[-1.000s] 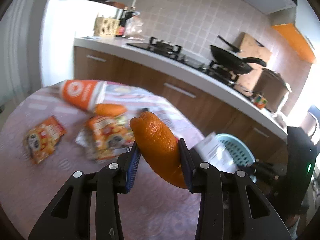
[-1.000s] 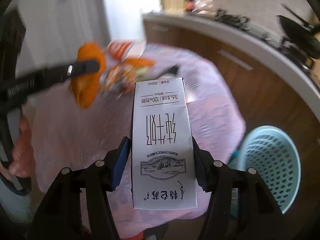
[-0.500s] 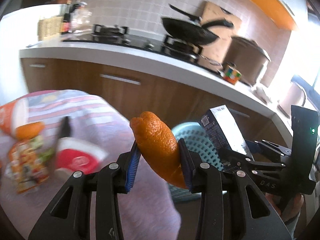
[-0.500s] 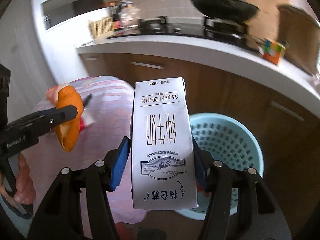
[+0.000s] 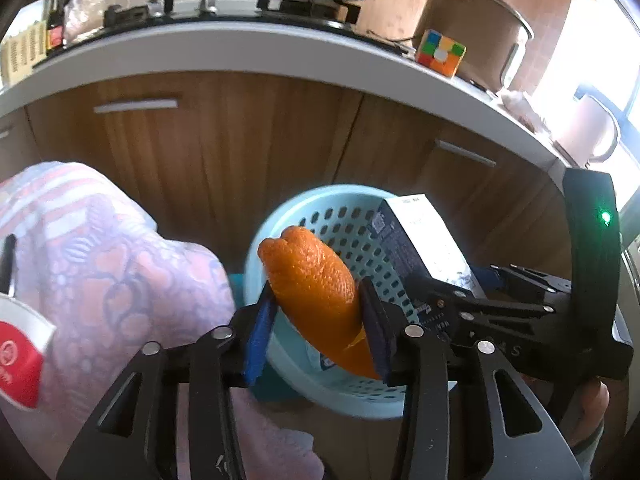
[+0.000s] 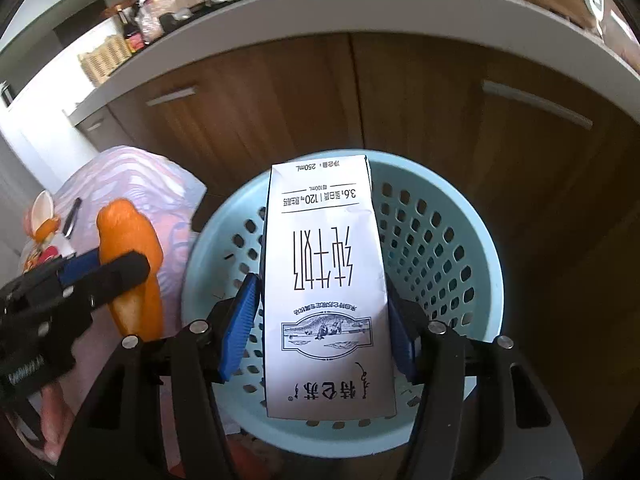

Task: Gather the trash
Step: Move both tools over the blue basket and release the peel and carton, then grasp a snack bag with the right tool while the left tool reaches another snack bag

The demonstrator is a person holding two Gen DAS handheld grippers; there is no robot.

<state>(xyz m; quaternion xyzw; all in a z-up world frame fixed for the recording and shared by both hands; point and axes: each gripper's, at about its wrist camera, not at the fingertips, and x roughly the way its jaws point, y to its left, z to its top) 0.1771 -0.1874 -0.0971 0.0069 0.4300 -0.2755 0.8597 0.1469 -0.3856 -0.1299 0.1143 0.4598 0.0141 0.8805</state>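
A curled orange peel (image 5: pixel 316 284) sits between the blue pads of my left gripper (image 5: pixel 316 292), whose jaws are opening; the peel still rests against the pads and hangs over the near rim of a light-blue perforated basket (image 5: pixel 250 272). My right gripper (image 6: pixel 320 284) is shut on a white milk carton (image 6: pixel 324 272), held directly above the basket (image 6: pixel 492 280) mouth. In the right wrist view the left gripper (image 6: pixel 116 264) and its peel (image 6: pixel 128 232) are just left of the basket. From the left wrist, the carton (image 5: pixel 420 240) and right gripper (image 5: pixel 456 280) show at the right.
A table under a pink patterned cloth (image 5: pixel 100 264) lies to the left, with a red-and-white lid (image 5: pixel 16 360) and other wrappers (image 6: pixel 40 240) on it. Brown cabinets (image 5: pixel 224 140) and a white counter (image 5: pixel 240 48) with a puzzle cube (image 5: pixel 440 52) stand behind the basket.
Both grippers have swung from over the table to the basket and tipped downward. The carton now hangs over the basket's mouth, the peel over its rim. The left jaws stand a little wider.
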